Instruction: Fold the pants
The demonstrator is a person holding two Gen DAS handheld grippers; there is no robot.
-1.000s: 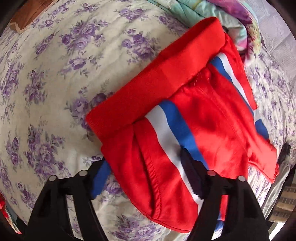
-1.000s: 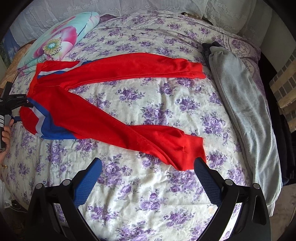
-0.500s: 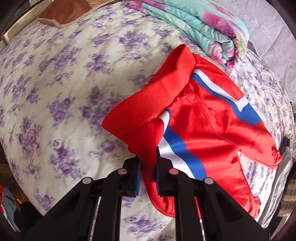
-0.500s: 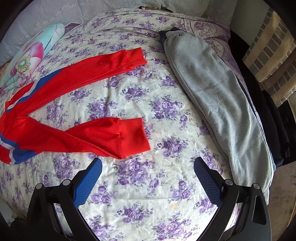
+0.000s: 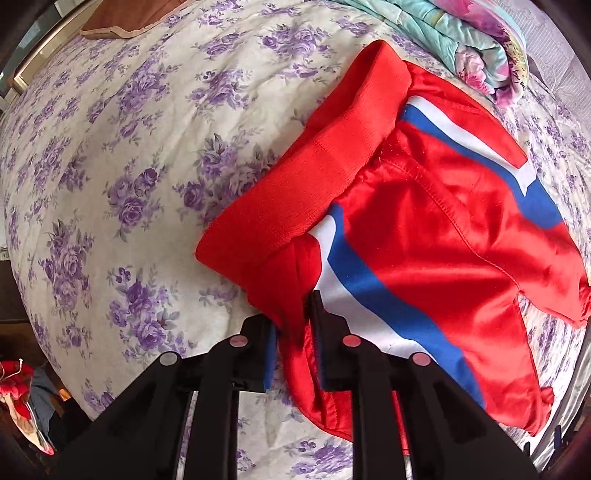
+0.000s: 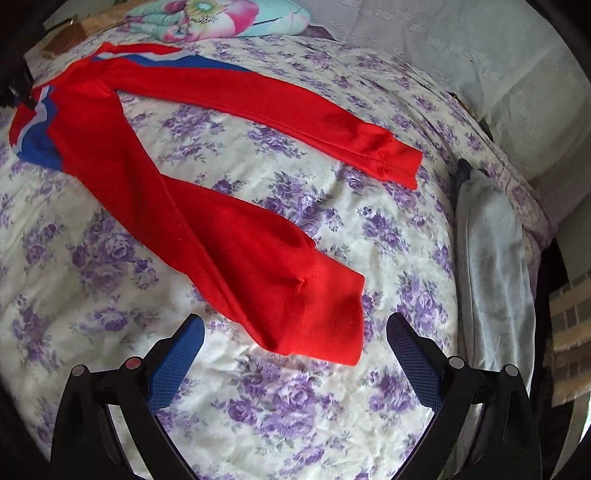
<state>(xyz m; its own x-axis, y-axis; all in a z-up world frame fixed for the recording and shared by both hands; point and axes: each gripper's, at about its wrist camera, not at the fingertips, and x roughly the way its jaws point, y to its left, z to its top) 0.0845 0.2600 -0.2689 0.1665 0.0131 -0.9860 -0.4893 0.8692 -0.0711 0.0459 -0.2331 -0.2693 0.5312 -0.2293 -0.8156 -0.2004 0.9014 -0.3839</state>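
Red pants (image 6: 207, 218) with white and blue side stripes lie spread on a bed with a purple-flowered sheet (image 6: 295, 398), legs apart. My left gripper (image 5: 295, 321) is shut on the red fabric at the near corner of the waistband (image 5: 314, 170). My right gripper (image 6: 295, 343) is open and empty, its fingertips either side of the near leg's cuff (image 6: 325, 317). The far leg ends at a cuff (image 6: 399, 158) toward the bed's far side.
A folded floral blanket (image 6: 221, 18) lies past the waistband, also in the left wrist view (image 5: 472, 37). Grey pants (image 6: 495, 258) lie along the right side of the bed. White pillows (image 6: 461, 48) sit at the back. A brown item (image 5: 125, 22) lies at the bed's corner.
My left gripper closed on the waist fabric and still holds it. My right gripper swung over the bed and came down close to the near leg's cuff, staying open.
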